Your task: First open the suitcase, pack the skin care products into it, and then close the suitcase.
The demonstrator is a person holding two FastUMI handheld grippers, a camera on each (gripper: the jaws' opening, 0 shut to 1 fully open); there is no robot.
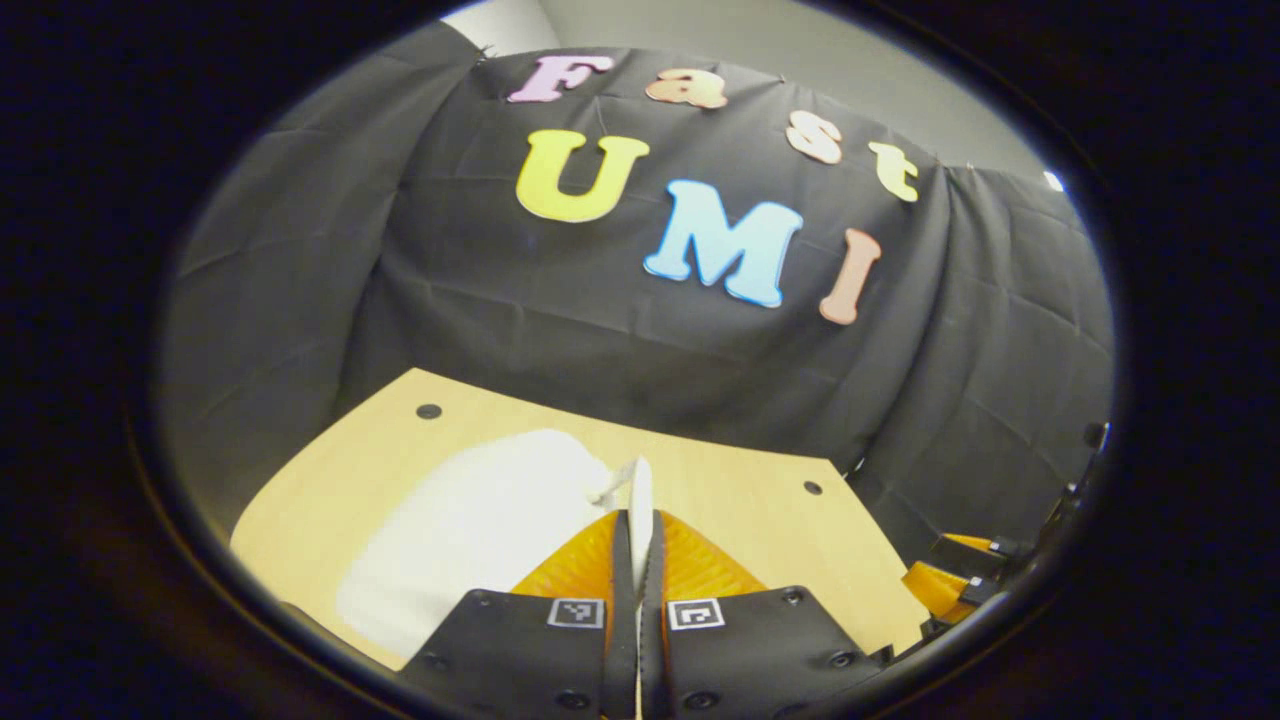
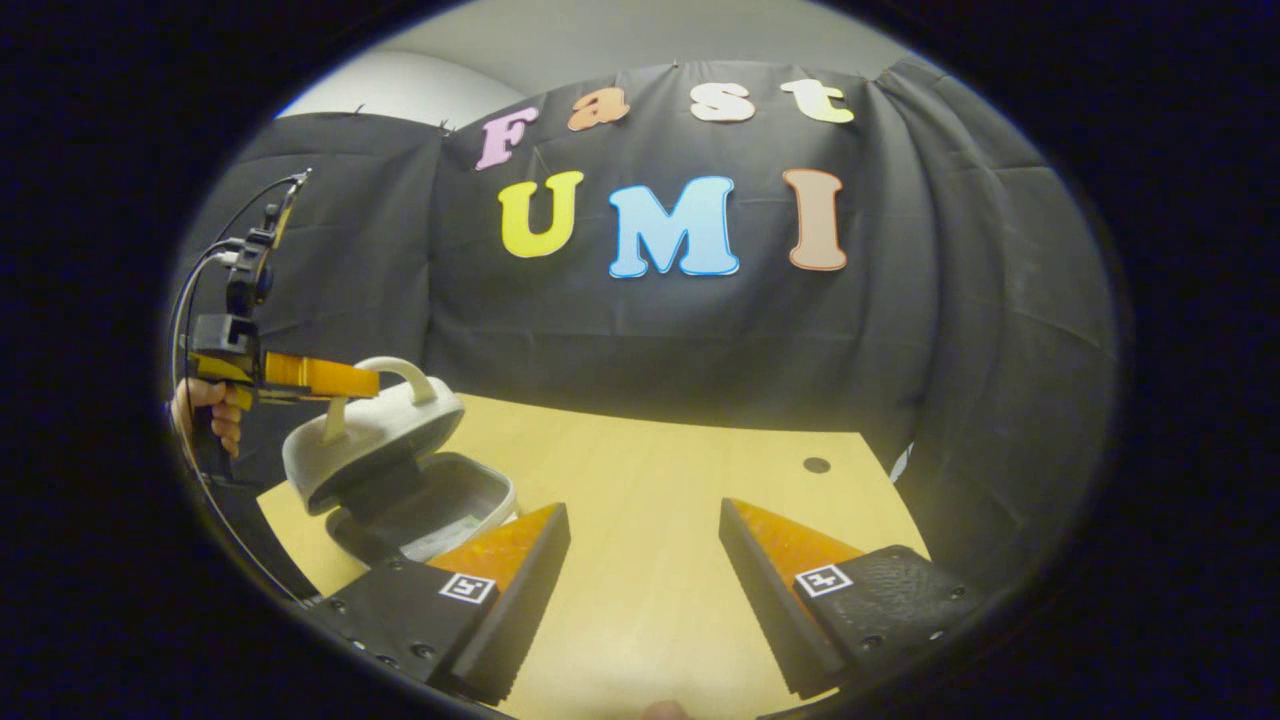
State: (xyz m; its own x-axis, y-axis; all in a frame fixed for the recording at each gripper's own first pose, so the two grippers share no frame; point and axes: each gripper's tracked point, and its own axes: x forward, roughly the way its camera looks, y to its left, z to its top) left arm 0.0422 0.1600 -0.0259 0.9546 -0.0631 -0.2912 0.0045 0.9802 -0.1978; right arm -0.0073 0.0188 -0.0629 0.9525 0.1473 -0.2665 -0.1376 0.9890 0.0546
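**A:** Over at the table's (image 2: 640, 560) left edge, the suitcase (image 2: 400, 470) sits half open, left gripper (image 2: 345, 385) pinching its handle (image 2: 400, 375), lid (image 1: 470, 520) lifted.

**B:** yep, and the right gripper (image 2: 645, 570) has its fingers spread wide, holding nothing.

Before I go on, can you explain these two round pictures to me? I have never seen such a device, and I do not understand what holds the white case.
A person holds one hand-held gripper in each hand; each carries a camera looking along its fingers. In the left gripper view, the left gripper is shut on the handle of a white suitcase. The right gripper view shows the right gripper open over the table, and that suitcase's lid lifted. Something pale lies inside; I cannot tell what.
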